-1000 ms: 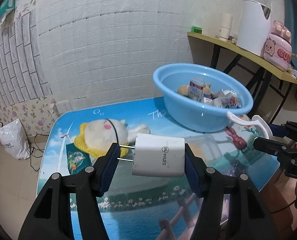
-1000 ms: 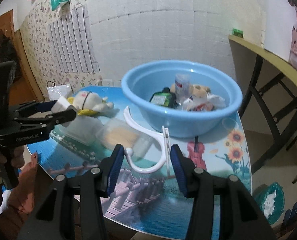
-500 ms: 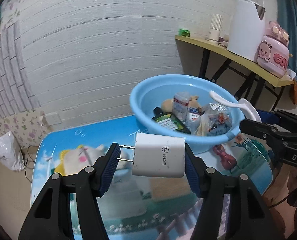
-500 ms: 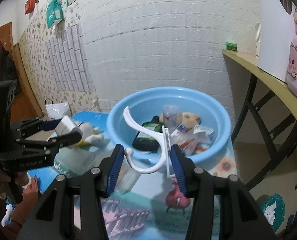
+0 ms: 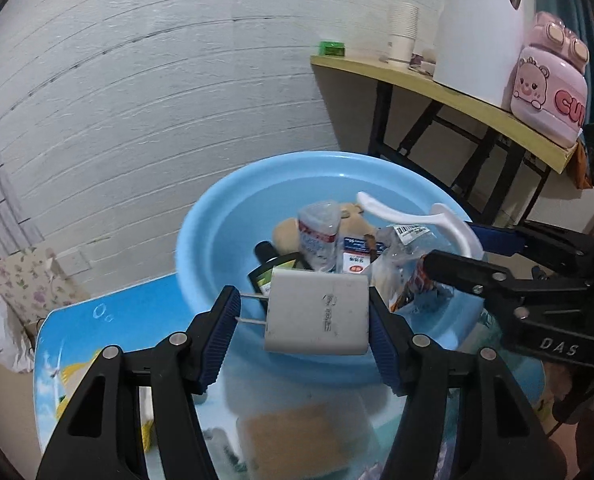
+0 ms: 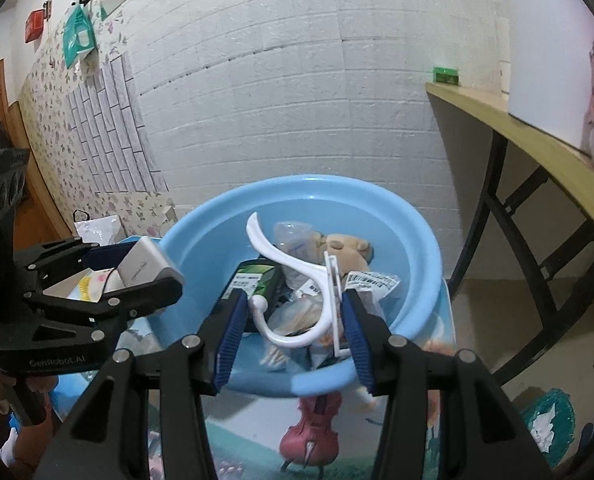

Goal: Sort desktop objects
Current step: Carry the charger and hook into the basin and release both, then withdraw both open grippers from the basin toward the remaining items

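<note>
My left gripper (image 5: 305, 320) is shut on a white plug charger (image 5: 317, 318), its two prongs pointing left, held just over the near rim of the blue basin (image 5: 201, 224). My right gripper (image 6: 291, 318) is shut on a white plastic hanger hook (image 6: 297, 268), held above the blue basin (image 6: 413, 220). In the right wrist view the left gripper (image 6: 137, 280) with the charger (image 6: 143, 266) hangs at the basin's left rim. The basin holds a dark green bottle (image 6: 257, 280), a plush toy (image 6: 345, 248), a clear bottle and packets.
The basin stands on a table with a printed picture top (image 5: 137, 312). A clear plastic box with a tan block (image 5: 297, 436) lies near me. A wooden shelf (image 5: 437, 88) at right carries a white kettle, paper cups and a pink jar. A white brick wall stands behind.
Both grippers have moved toward the basin with their loads. The basin has grown larger and now sits under the charger and the hanger; the yellow-and-white plush has slid out of the left wrist view.
</note>
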Available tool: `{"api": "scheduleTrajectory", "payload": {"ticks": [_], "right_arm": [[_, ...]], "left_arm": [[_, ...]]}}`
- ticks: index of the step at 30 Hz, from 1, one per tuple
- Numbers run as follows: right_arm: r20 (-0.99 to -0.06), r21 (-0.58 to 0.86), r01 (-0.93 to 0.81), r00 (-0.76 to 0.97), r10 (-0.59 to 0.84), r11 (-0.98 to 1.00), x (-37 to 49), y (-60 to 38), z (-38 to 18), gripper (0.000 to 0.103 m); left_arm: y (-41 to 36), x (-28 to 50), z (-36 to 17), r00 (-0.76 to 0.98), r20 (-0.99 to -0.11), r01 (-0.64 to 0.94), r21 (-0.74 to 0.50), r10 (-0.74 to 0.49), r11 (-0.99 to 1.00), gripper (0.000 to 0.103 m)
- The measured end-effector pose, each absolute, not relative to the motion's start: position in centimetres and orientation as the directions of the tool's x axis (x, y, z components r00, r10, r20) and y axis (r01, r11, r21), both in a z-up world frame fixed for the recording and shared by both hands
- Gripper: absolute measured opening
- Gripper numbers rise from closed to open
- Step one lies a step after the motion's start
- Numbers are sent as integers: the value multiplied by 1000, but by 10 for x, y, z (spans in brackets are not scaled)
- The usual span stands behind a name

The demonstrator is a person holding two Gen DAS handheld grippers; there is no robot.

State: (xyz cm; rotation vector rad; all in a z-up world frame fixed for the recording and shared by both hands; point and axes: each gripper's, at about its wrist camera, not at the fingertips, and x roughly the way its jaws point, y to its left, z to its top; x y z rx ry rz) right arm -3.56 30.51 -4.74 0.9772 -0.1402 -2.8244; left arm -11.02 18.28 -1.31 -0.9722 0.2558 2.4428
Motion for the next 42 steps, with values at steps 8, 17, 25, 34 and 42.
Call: {"api": "scheduleTrajectory", "payload": {"ticks": [8,17,25,34,42], "right_arm": [[-621,145,94,-766,-164,-985,-52,310,-58,47],[-639,122,109,-752,-162,-986,-50,290,-61,57],[-626,126,83,-766,-144,-989,-29,281,-52,71],[-637,96,62,-764,-109,-993,-6,263,-49,72],[-668,99,4,-741,-70,-995,10,255,-57,73]], "left_arm": [[182,-112,-14,-625,-684,-507,-9,375,-862,78],[147,-99,-13,-640,-689,-437,-39,341,-899,100],[108,-83,-14,-662,-695,-352,-43,281,-935,103],[57,-60,-29,-660,-716,-267,-61,228,-962,103],[29,-37,-49,-647,-731,-239,-74,216,-968,103]]}}
